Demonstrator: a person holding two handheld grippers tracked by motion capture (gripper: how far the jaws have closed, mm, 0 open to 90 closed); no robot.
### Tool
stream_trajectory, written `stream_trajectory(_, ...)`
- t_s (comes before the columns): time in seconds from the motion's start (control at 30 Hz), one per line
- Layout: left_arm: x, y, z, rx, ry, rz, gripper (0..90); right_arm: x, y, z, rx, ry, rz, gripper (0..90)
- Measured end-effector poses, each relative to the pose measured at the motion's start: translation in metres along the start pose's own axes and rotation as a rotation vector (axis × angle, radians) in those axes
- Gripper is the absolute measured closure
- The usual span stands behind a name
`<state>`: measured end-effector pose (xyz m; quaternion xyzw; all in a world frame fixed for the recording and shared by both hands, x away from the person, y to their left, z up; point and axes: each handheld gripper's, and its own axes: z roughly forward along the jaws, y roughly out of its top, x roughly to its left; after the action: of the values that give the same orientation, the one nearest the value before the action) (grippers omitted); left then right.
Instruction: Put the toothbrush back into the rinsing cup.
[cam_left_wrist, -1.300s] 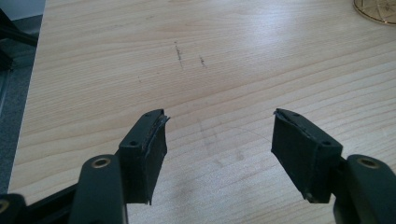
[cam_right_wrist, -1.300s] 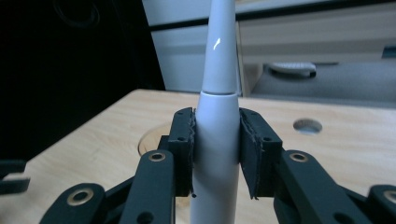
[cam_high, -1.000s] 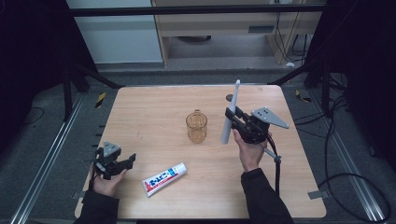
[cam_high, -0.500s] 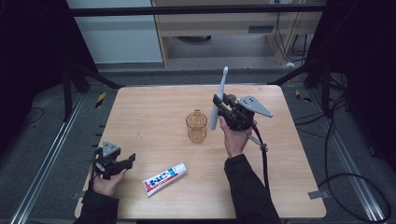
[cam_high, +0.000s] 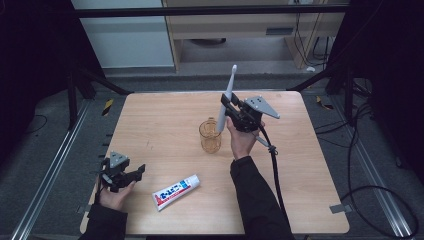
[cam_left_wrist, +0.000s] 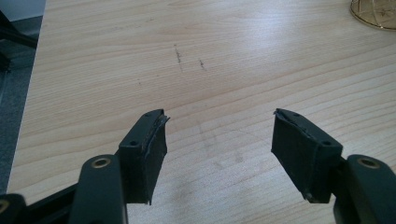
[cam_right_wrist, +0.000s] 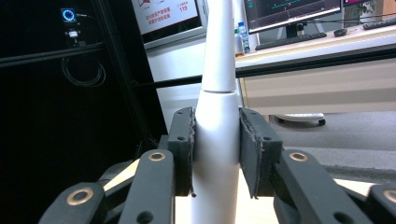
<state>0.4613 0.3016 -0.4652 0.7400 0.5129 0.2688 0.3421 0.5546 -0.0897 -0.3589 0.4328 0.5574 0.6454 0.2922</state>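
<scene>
- A wooden table (cam_high: 165, 125) fills the high view; a person's forearms come in from its near edge.
- The right gripper (cam_high: 231, 111) is clamped on a white electric toothbrush (cam_high: 225, 100), held nearly upright with its lower end over an amber glass cup (cam_high: 210, 136) at mid-table.
- Risk: the lower end may catch the cup's rim and tip the light cup, or the smooth handle may slide in the pads (cam_right_wrist: 183, 149).
- The left gripper (cam_high: 131, 175) rests wide apart and empty near the table's left corner.
- A toothpaste tube (cam_high: 175, 192) lies near it, well clear of the cup.
</scene>
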Motion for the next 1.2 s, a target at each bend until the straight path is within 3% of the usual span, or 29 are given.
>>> stream_trajectory(0.33, 0.000, 0.000, 0.000, -0.001, 0.001, 0.000, 34.7, 0.002, -0.010, 0.014, 0.006, -0.008, -0.010, 67.8)
stream_trajectory(0.63, 0.000, 0.000, 0.000, -0.002, 0.000, -0.001, 34.7, 0.005, -0.019, 0.021, 0.016, -0.010, -0.050, 67.8)
stream_trajectory(1.2, 0.000, 0.000, 0.000, -0.002, 0.000, 0.000, 34.7, 0.004, -0.043, 0.028, 0.090, -0.015, -0.083, 67.7)
